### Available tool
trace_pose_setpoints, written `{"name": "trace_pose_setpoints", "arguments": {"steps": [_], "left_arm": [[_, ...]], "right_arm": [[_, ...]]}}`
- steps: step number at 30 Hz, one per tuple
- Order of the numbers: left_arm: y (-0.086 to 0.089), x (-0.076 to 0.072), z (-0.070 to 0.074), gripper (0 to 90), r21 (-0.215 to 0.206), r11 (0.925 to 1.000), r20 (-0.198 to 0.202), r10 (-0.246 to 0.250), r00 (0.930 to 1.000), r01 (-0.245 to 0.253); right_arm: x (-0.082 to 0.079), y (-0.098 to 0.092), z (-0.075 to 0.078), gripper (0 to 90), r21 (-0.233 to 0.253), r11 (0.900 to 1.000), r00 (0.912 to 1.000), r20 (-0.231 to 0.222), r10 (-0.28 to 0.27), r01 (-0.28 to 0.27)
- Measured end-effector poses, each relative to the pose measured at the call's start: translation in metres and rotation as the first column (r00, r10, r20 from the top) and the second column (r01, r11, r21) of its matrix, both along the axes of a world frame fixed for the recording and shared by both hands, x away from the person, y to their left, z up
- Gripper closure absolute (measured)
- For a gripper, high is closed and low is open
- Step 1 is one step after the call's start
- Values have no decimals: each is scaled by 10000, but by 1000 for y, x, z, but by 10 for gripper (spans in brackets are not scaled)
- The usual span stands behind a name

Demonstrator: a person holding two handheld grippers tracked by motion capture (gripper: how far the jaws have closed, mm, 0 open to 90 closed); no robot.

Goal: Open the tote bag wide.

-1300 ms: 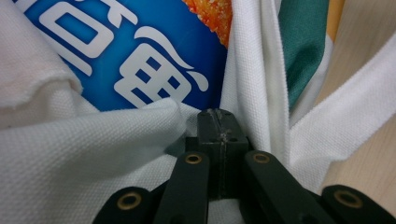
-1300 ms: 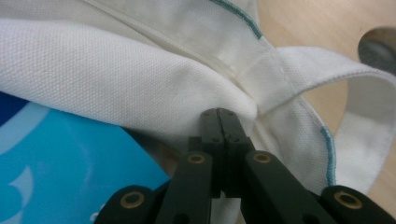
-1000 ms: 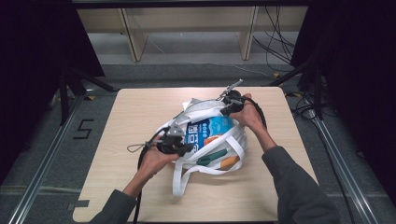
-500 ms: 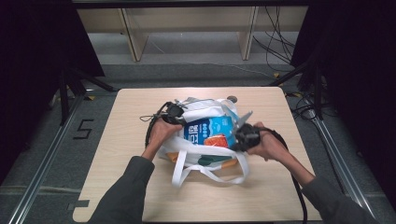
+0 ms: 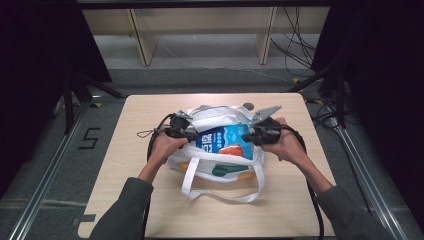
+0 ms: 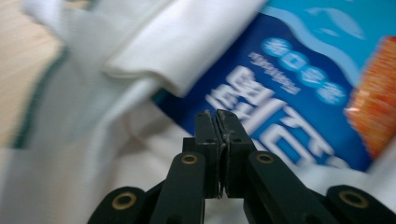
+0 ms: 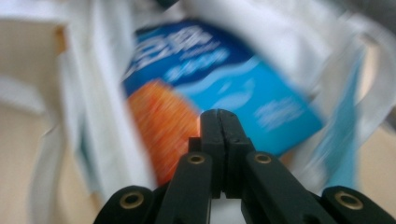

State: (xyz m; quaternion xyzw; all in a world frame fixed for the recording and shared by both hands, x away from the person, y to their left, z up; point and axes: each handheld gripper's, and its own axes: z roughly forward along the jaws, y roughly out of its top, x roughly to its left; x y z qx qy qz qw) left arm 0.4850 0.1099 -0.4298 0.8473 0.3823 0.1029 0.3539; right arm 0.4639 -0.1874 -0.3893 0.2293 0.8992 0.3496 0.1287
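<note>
A white tote bag (image 5: 220,169) lies in the middle of the wooden table (image 5: 145,205), one long handle (image 5: 225,196) looped toward the front edge. A blue snack package (image 5: 220,140) with an orange patch sticks out of its mouth. My left gripper (image 5: 184,132) is at the bag's left rim and my right gripper (image 5: 254,135) at its right rim. In the left gripper view the left gripper (image 6: 216,114) is shut, above white cloth (image 6: 159,51) and the package (image 6: 285,88). The right gripper (image 7: 218,113) is shut too, with the blurred package (image 7: 224,84) just beyond it.
Bare tabletop lies around the bag on every side. Beyond the far edge stand a pale wooden shelf frame (image 5: 142,42) and loose cables (image 5: 300,50) on the floor. A "5" mark (image 5: 89,138) is on the floor at the left.
My left gripper went from the bag's near left corner to its left rim. My right gripper swung from the far right to the near right, then to the right rim. The handle shifted.
</note>
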Motion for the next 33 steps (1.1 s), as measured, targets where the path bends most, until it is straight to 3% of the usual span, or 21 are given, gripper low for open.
{"name": "trace_pose_setpoints", "arguments": {"steps": [2, 5, 7, 9, 10, 11, 13, 14, 15, 16, 17, 19, 20, 22, 25, 26, 27, 28, 30, 32, 33], "left_arm": [[-2, -7, -1, 864, 326, 9986, -51, -427, 9991, 428], [1, -19, -7, 869, 480, 9958, -168, -775, 9969, 782], [4, -29, -11, 886, 831, 9913, -413, -992, 9942, 1024], [7, -43, -20, 893, 1140, 9847, -577, -1261, 9903, 1320], [11, -48, -21, 894, 1209, 9802, -579, -1510, 9868, 1571], [16, -53, -23, 894, 1137, 9815, -598, -1483, 9871, 1543], [22, -57, -26, 895, 969, 9833, -720, -1472, 9865, 1538], [22, -59, -28, 894, 754, 9870, -558, -1381, 9889, 1420], [21, -60, -27, 894, 954, 9847, -423, -1425, 9889, 1459], [19, -61, -26, 894, 815, 9879, -362, -1290, 9910, 1316], [19, -60, -22, 894, 827, 9884, -201, -1260, 9918, 1272], [17, -55, -15, 892, 312, 9927, 89, -1169, 9931, 1166], [16, -52, -10, 886, 177, 9936, 129, -1115, 9937, 1113], [9, -43, 1, 880, 176, 9943, 398, -1062, 9935, 1056], [-8, -26, 15, 872, 15, 9960, 484, -893, 9948, 893], [-14, -18, 16, 872, 74, 9966, 464, -827, 9955, 824], [-21, -11, 16, 870, 335, 9956, 390, -885, 9953, 872], [-27, -3, 13, 870, 463, 9959, 318, -798, 9963, 783], [-36, 9, 6, 871, 990, 9934, 87, -593, 9982, 582], [-35, 22, -3, 886, 2257, 9739, -157, -213, 9996, 243], [-35, 22, -3, 892, 2257, 9739, -157, -213, 9996, 243]], "right_arm": [[21, 10, 2, 900, -237, 9993, 9993, 243, -279, 285], [52, 22, -6, 900, -324, 9949, 9954, -53, -960, 958], [74, 28, -19, 900, -456, 9861, 9869, -185, -1606, 1596], [93, 32, -36, 900, -1055, 9731, 9773, -337, -2093, 2047], [105, 32, -49, 900, -1758, 9531, 9648, -490, -2584, 2464], [112, 31, -57, 900, -1828, 9433, 9516, -836, -2957, 2770], [119, 24, -65, 900, -2140, 9125, 9241, -846, -3728, 3485], [123, 20, -70, 900, -2889, 8821, 9150, -456, -4010, 3721], [124, 16, -75, 900, -2552, 8945, 9079, -1109, -4043, 3672], [122, 11, -75, 900, -2166, 9011, 8991, -1508, -4110, 3756], [120, 7, -71, 900, -1862, 9104, 9065, -1434, -3971, 3694], [115, -2, -55, 900, -1261, 9322, 9329, -816, -3507, 3394], [110, -3, -43, 900, -863, 9315, 9289, -860, -3602, 3533], [99, -2, -27, 900, -321, 9487, 9483, -338, -3155, 3145], [70, 8, -4, 900, -256, 9718, 9698, -618, -2358, 2346], [62, 11, -2, 900, -242, 9797, 9788, -449, -1998, 1988], [54, 17, -2, 900, -182, 9818, 9810, -411, -1897, 1891], [47, 19, -1, 900, -328, 9909, 9909, -284, -1318, 1309], [35, 22, -3, 900, -584, 9948, 9963, -148, -841, 831], [29, 19, -6, 900, -931, 9915, 9956, -131, -930, 913], [29, 19, -6, 900, -931, 9915, 9956, -131, -930, 913]]}}
